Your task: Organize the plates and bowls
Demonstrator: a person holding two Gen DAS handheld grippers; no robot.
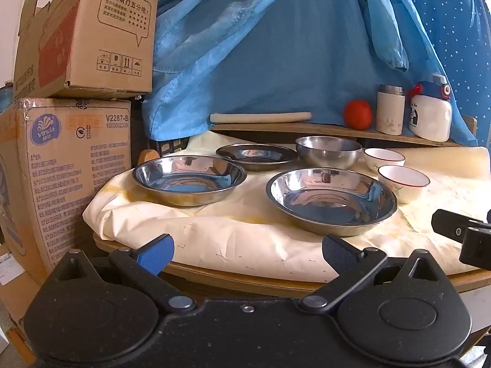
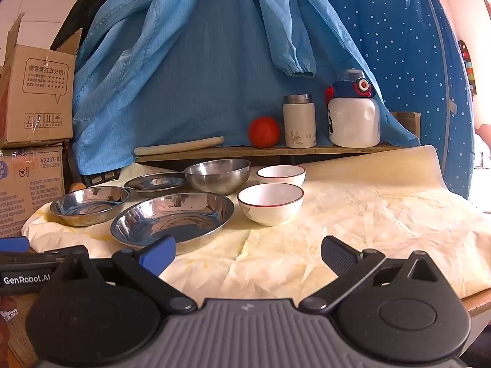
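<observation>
Both grippers hang at the near edge of the table, fingers spread wide and holding nothing. The left gripper (image 1: 248, 253) sits low before the cloth (image 1: 214, 233), and ahead of it, slightly to its right, lies the big plate (image 1: 331, 201), the nearest dish to its blue pads. Farther left and a little back rests the left plate (image 1: 188, 179), and behind the gap between those two sits the far plate (image 1: 256, 156), just beside the steel bowl (image 1: 328, 151). Two white bowls stand on the right: the back bowl (image 1: 383, 159) and the front bowl (image 1: 403, 182), which is near the big plate's rim, though whether they touch I cannot tell. The right gripper (image 2: 248, 253) hovers over bare cloth, released as well; from there the big plate (image 2: 172, 217) lies just ahead of its left finger, whose pad overlaps the plate's near rim in that view, and the front bowl (image 2: 270, 204) stands straight ahead, well apart from the fingers. Behind the dishes a shelf (image 2: 276, 151) carries a tomato (image 2: 264, 132), a flask (image 2: 299, 121), a bottle (image 2: 353, 116) and a rolling pin (image 2: 179, 146). Boxes (image 1: 76, 92) are stacked at the left.
</observation>
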